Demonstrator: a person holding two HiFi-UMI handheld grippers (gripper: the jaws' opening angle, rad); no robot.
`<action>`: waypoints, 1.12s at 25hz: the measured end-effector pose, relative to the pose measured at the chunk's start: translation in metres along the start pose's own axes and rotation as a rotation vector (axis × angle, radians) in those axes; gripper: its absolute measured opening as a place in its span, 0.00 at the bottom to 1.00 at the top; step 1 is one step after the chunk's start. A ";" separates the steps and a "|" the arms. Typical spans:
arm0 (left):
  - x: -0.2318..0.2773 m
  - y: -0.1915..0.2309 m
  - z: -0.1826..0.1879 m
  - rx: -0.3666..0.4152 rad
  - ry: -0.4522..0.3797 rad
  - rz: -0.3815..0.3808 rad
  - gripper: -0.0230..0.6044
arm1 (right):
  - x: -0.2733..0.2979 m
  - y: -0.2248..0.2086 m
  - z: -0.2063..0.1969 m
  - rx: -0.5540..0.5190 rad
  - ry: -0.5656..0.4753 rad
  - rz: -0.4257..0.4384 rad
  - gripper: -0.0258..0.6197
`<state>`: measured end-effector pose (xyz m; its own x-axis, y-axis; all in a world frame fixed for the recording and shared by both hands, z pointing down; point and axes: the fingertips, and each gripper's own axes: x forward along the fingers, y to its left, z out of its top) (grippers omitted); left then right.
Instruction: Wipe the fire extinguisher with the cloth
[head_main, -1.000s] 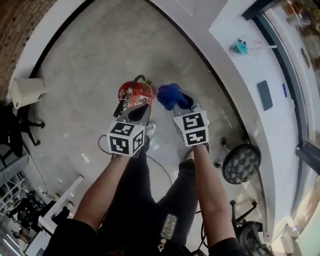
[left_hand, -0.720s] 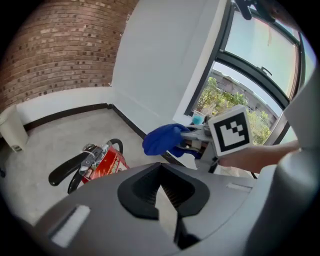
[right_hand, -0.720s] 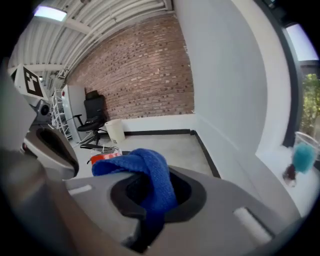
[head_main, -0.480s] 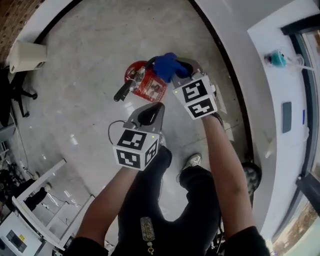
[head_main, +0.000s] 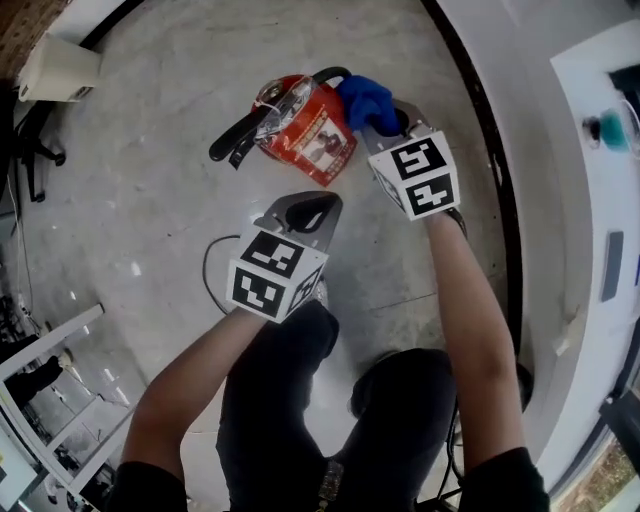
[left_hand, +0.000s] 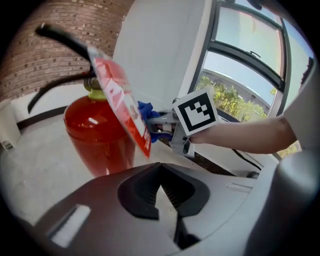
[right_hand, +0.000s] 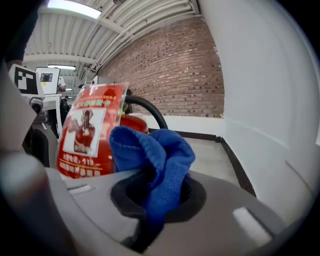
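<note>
Right gripper (head_main: 388, 122): jaws clamped on a bunched blue cloth (head_main: 366, 98), which sticks out past the fingertips; held at the upper right of the extinguisher.
Left gripper (head_main: 318, 206): jaws pressed together with nothing between them; it hovers on the person's side of the extinguisher, pointed at it and not touching it.
Fire extinguisher (left_hand: 97, 137): red cylinder standing upright on the grey concrete floor (head_main: 150, 200), near a white wall base.
Tag (head_main: 305, 135): red printed card hanging from the extinguisher's neck, covering much of the body in the head view.
Hose (head_main: 235, 140): black, reaching out to the left from the top.
Cloth position: up beside the black handle, just behind the tag's edge; whether it touches the cylinder cannot be told.
</note>
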<state>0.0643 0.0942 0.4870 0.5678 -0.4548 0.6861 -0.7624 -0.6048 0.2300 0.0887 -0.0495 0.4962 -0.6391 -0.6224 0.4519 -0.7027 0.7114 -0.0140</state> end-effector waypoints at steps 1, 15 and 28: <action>0.006 0.003 -0.005 -0.009 0.002 -0.005 0.05 | 0.005 0.001 -0.007 -0.004 -0.004 0.004 0.08; 0.088 0.030 -0.075 0.089 0.031 0.000 0.05 | 0.067 0.005 -0.120 -0.021 -0.039 0.107 0.08; 0.123 0.042 -0.131 0.000 0.130 0.002 0.05 | 0.128 0.019 -0.247 0.019 0.332 0.209 0.08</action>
<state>0.0614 0.0983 0.6714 0.5211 -0.3675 0.7703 -0.7635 -0.6042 0.2282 0.0710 -0.0348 0.7741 -0.6353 -0.3226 0.7017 -0.5758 0.8034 -0.1519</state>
